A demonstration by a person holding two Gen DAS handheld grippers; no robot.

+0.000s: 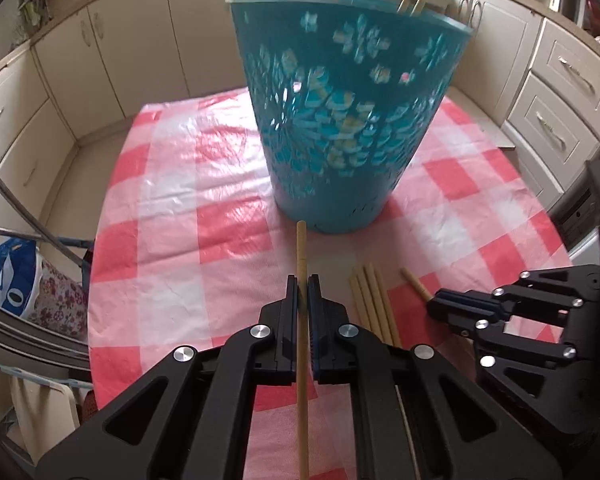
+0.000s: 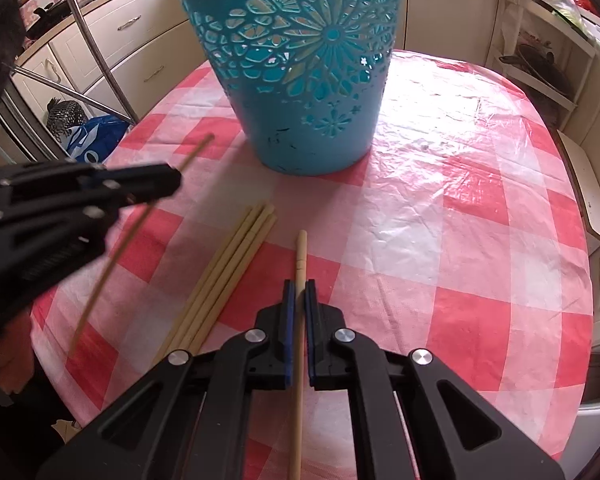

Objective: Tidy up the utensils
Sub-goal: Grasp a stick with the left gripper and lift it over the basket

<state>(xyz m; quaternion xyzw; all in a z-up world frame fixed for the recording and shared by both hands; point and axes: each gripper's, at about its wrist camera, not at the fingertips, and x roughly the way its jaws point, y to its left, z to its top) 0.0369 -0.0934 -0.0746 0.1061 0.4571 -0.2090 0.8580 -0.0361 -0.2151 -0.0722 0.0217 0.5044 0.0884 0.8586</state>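
A tall teal openwork basket (image 1: 340,120) stands on the red-and-white checked tablecloth (image 1: 188,208); it also shows in the right wrist view (image 2: 300,64). My left gripper (image 1: 303,284) is shut on one wooden chopstick (image 1: 301,252) and holds it above the cloth, pointing at the basket's base. My right gripper (image 2: 299,290) is shut on another chopstick (image 2: 301,252), low over the cloth. A bundle of several chopsticks (image 2: 228,264) lies on the cloth between the grippers, also in the left wrist view (image 1: 374,304). Chopstick tips show above the basket's rim (image 1: 410,6).
Cream kitchen cabinets (image 1: 556,92) surround the table. A blue-and-white bag (image 2: 92,140) and a metal chair frame (image 2: 96,56) stand off the table's left side. A wire rack with pans (image 2: 548,64) stands at the right.
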